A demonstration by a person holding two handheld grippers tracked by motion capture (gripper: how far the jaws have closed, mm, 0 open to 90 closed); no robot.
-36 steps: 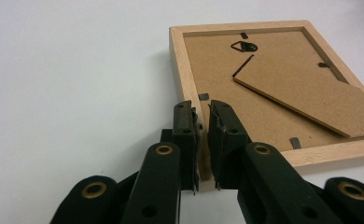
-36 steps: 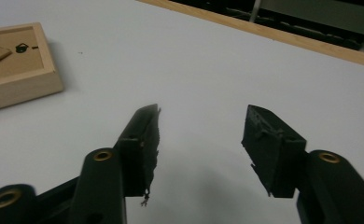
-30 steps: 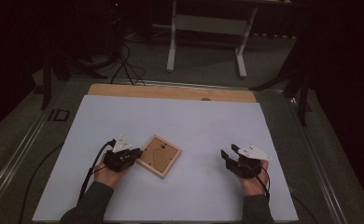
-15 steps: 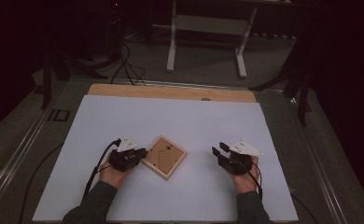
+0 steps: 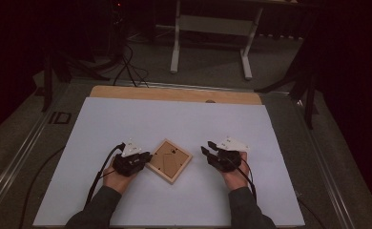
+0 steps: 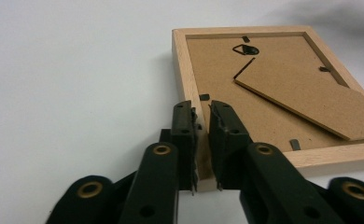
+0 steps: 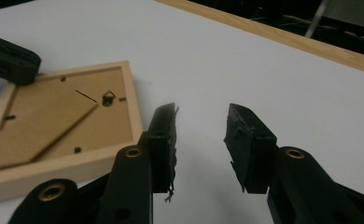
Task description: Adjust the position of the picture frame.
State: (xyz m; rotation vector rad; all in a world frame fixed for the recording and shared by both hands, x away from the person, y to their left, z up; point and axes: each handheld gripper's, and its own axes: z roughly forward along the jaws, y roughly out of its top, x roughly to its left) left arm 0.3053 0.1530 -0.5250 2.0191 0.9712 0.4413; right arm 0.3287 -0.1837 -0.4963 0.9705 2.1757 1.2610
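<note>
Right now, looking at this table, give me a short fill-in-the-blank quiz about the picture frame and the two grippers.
1. The picture frame lies with its ____ side up, hanger and stand showing.
2. The left gripper has its jaws astride the frame's wooden ____.
3. The right gripper has ____ between its jaws.
4. The frame rests on a ____ table.

Missing words: back; rim; nothing; white
</note>
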